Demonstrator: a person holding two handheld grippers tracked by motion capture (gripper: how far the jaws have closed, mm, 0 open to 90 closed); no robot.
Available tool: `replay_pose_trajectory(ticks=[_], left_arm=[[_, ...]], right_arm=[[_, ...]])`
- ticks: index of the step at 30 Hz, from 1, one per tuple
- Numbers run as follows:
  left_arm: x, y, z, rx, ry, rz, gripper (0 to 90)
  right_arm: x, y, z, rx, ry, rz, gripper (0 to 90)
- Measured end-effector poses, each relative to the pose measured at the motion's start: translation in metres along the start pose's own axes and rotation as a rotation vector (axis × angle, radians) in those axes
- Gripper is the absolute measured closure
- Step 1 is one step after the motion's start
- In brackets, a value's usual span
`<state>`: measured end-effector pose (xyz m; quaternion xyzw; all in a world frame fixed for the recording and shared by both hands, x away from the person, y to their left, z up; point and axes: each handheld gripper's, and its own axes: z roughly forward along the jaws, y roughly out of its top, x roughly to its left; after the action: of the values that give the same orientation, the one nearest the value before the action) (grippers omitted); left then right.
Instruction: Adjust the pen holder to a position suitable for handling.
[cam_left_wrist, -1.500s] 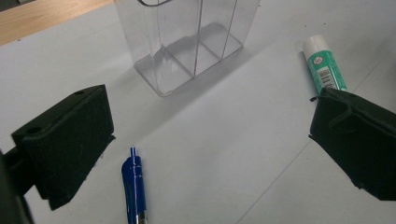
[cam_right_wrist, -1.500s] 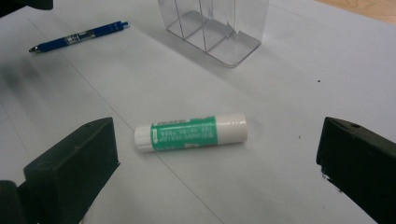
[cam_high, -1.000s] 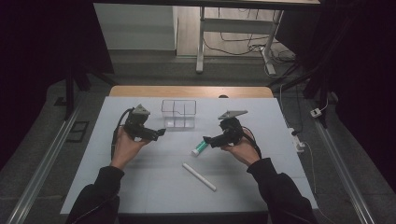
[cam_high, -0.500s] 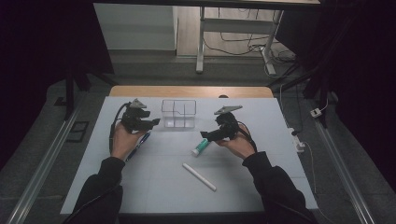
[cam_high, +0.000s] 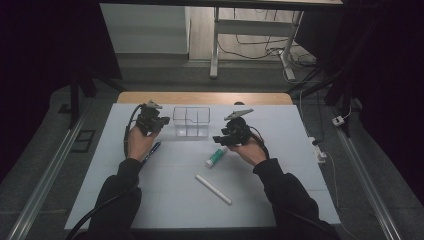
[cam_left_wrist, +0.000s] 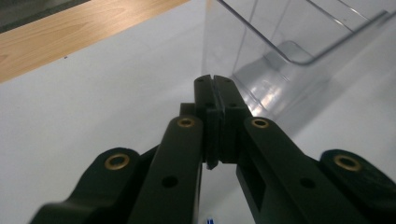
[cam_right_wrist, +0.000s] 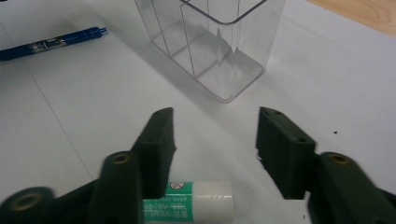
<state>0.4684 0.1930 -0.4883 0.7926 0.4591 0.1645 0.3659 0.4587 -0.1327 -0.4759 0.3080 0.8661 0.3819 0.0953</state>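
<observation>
On the white table (cam_high: 165, 190), the left gripper (cam_high: 159, 121) sits just left of the clear plastic organizer (cam_high: 191, 121), its jaws pressed together with nothing between them; in the left gripper view the closed tips (cam_left_wrist: 216, 93) point at the table right beside the organizer's near wall (cam_left_wrist: 280, 42). The right gripper (cam_high: 220, 139) hovers near the organizer's right front corner with its jaws spread wide and empty. A green-and-white tube (cam_high: 216, 156) lies on the table just below that gripper; in the right gripper view the tube (cam_right_wrist: 191, 198) lies crosswise under the open jaws, apart from them. A blue pen (cam_high: 153, 148) lies beside the left hand (cam_high: 137, 142), and a white stick (cam_high: 213, 189) lies nearer the person, well apart from both grippers.
</observation>
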Motion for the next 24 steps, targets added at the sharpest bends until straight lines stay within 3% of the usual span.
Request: replay_pose_trajectory(ticks=[1, 2, 3, 4, 5, 6, 8, 10, 20, 24], left_arm=[[0.001, 0.002, 0.002, -0.003, -0.001, -0.006, 88.2], [0.001, 0.004, 0.004, -0.004, -0.002, -0.008, 88.2], [0.001, 0.006, 0.006, -0.005, 0.006, -0.006, 88.2], [0.001, 0.008, 0.008, -0.006, 0.015, -0.005, 88.2], [0.001, 0.010, 0.010, -0.005, 0.023, -0.004, 88.2], [0.001, 0.012, 0.013, 0.000, 0.029, 0.000, 88.2], [0.001, 0.016, 0.017, 0.008, 0.048, 0.012, 88.2], [0.002, 0.018, 0.020, 0.009, 0.049, 0.012, 88.3], [0.007, 0.022, 0.034, 0.011, 0.037, 0.004, 88.2], [0.009, 0.022, 0.037, 0.017, 0.033, 0.004, 88.3]], right_arm=[[-0.001, 0.002, 0.002, 0.000, 0.010, 0.012, 57.7], [-0.001, 0.002, 0.002, 0.000, 0.010, 0.012, 57.7], [-0.001, 0.004, 0.004, -0.007, 0.018, 0.016, 65.0], [-0.001, 0.004, 0.004, -0.007, 0.018, 0.016, 65.0], [-0.002, 0.005, 0.005, 0.002, 0.017, 0.018, 73.1], [-0.002, 0.005, 0.005, 0.002, 0.017, 0.018, 73.1], [-0.003, 0.008, 0.008, 0.009, 0.028, 0.023, 85.3], [-0.004, 0.008, 0.009, 0.009, 0.031, 0.026, 88.9], [-0.013, 0.014, 0.018, -0.004, 0.026, 0.080, 89.5], [-0.015, 0.015, 0.020, -0.005, 0.013, 0.081, 89.5]])
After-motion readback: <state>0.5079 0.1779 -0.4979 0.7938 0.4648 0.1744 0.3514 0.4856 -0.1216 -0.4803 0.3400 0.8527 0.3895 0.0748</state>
